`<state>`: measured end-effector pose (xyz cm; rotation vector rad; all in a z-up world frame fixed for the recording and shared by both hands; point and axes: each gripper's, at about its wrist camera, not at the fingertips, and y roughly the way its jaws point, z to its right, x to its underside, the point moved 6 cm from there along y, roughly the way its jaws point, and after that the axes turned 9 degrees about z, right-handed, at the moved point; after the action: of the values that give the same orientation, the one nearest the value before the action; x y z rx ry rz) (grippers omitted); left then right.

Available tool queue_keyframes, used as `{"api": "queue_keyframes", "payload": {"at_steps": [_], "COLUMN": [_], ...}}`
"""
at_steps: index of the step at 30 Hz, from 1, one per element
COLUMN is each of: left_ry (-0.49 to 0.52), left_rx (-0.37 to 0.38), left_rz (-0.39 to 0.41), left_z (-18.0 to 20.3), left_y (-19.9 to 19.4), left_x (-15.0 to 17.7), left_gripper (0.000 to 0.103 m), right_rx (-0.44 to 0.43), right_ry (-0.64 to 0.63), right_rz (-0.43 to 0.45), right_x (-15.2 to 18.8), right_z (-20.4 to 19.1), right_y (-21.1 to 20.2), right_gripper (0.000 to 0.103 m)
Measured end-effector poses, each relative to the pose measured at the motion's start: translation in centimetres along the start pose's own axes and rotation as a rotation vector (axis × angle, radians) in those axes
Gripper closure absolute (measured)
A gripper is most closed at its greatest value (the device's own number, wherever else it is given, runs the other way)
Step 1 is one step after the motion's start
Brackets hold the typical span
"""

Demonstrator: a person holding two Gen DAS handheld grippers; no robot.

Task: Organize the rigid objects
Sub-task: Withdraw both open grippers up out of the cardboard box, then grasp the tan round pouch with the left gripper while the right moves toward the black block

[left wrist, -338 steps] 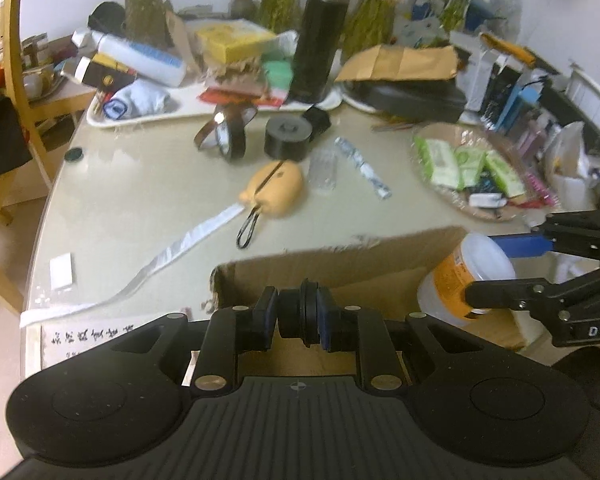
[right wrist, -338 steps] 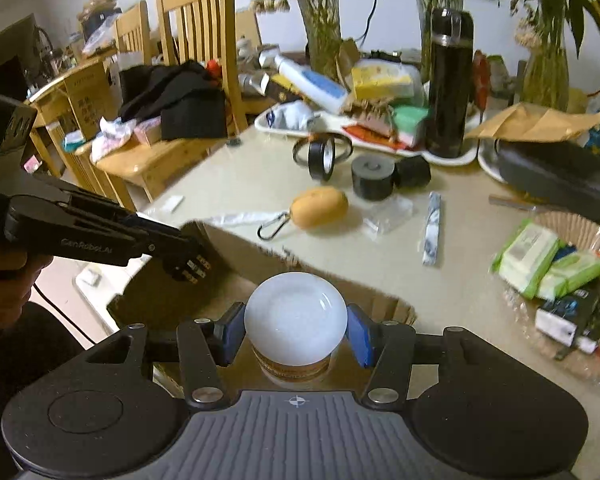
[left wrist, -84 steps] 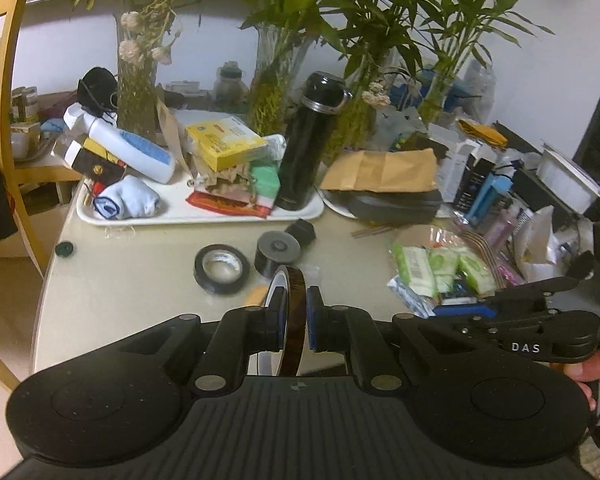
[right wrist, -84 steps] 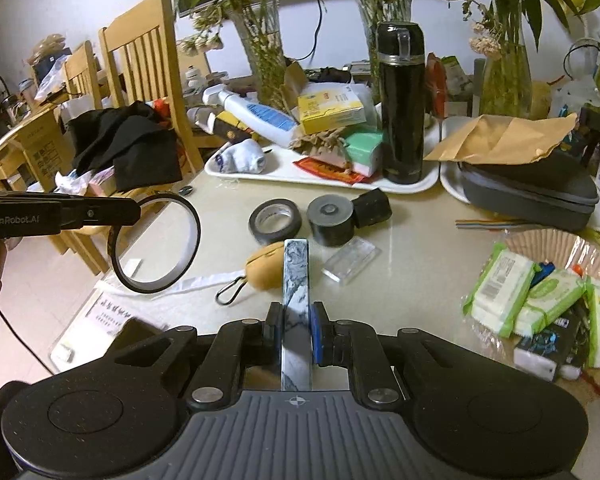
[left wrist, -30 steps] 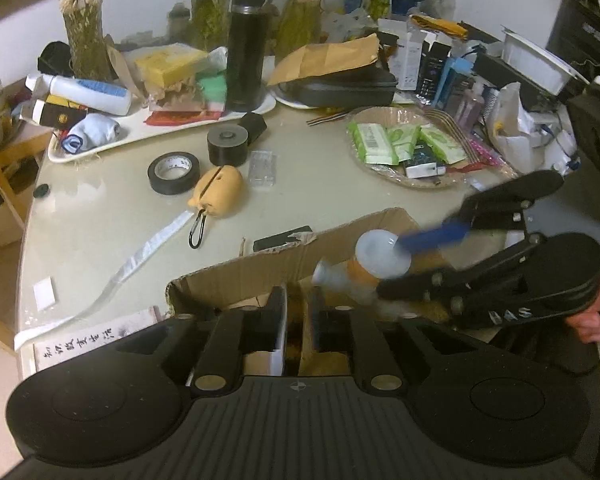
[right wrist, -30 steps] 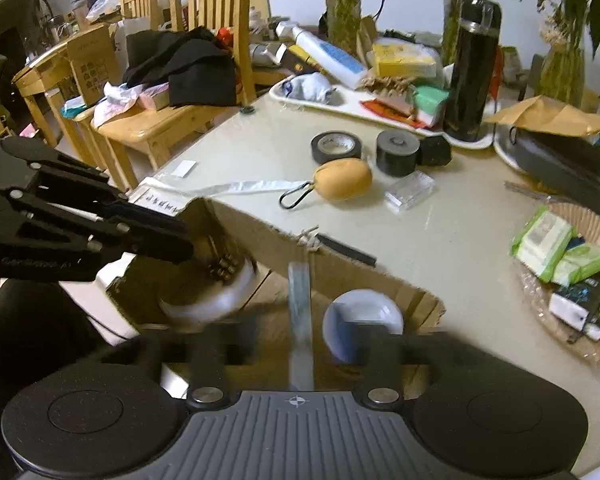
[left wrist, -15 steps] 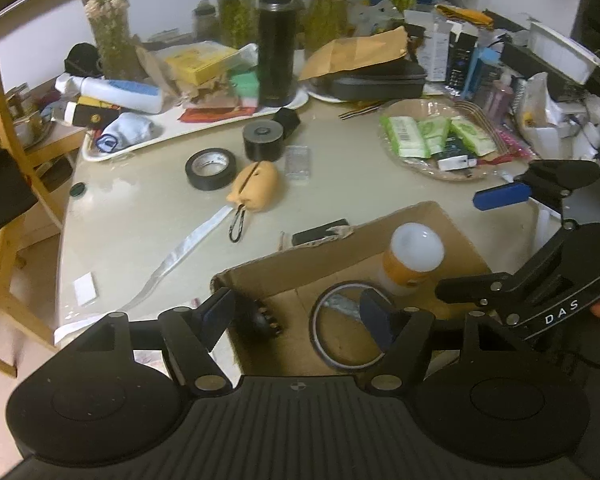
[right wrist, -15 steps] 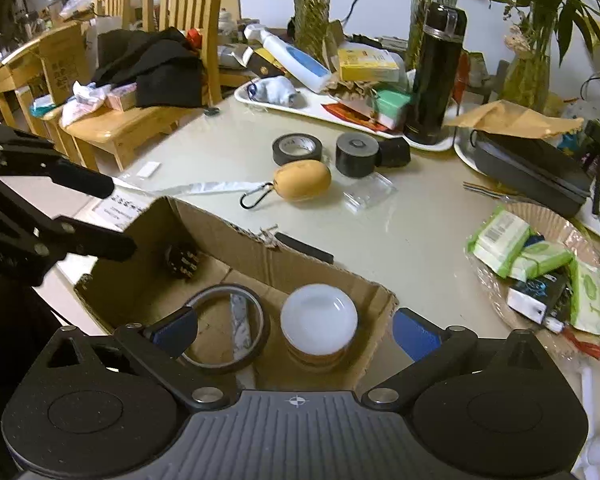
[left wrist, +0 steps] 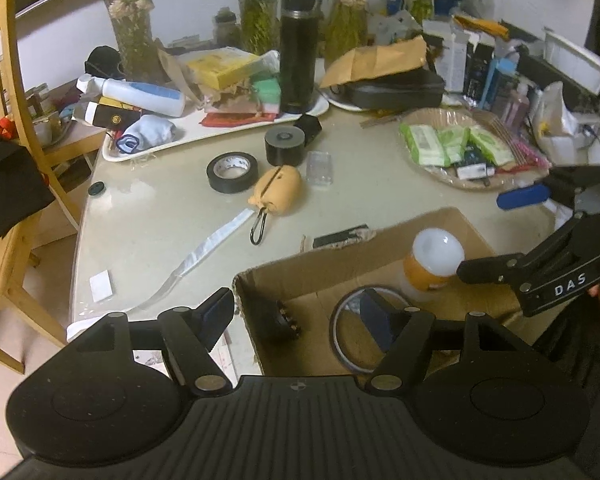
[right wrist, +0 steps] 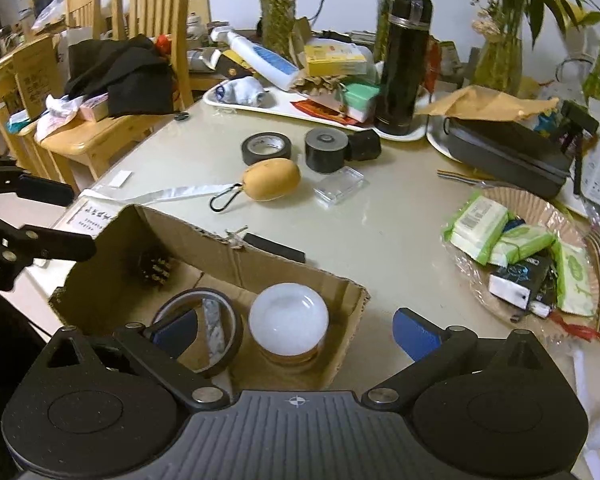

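Both grippers, left gripper (left wrist: 300, 316) and right gripper (right wrist: 296, 330), gape empty over the cardboard box (right wrist: 300, 268); withdrawing carelessly could snag its wall, perhaps toppling the white-lidded jar (right wrist: 288, 320).

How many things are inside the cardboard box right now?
4: a white-lidded jar at the right, a thin tape ring with a grey strip inside it, and a dark bristly piece in the far-left corner. Gripper bodies may hide more.

Dim warm indoor light, fisheye-bent edges, soft focus
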<state>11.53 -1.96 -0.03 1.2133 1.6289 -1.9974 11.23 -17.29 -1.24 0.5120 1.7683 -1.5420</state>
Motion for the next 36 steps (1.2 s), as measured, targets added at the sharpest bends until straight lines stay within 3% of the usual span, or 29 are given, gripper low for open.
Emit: {"api": "queue_keyframes", "payload": {"at_steps": [21, 36], "left_ry": [0.002, 0.009], "left_rx": [0.002, -0.005], "left_rz": [0.055, 0.123], "left_z": [-0.4, -1.3], "left_y": [1.7, 2.9], "left_x": [-3.7, -6.1], "left_gripper": [0.034, 0.034], "right_rx": [0.031, 0.051], "right_ry": [0.038, 0.066], "right_rz": [0.012, 0.079], "right_x": [-2.9, -4.1], "right_z": [2.5, 3.4], "right_y": [0.9, 1.2], "right_gripper": [0.000, 0.000]}}
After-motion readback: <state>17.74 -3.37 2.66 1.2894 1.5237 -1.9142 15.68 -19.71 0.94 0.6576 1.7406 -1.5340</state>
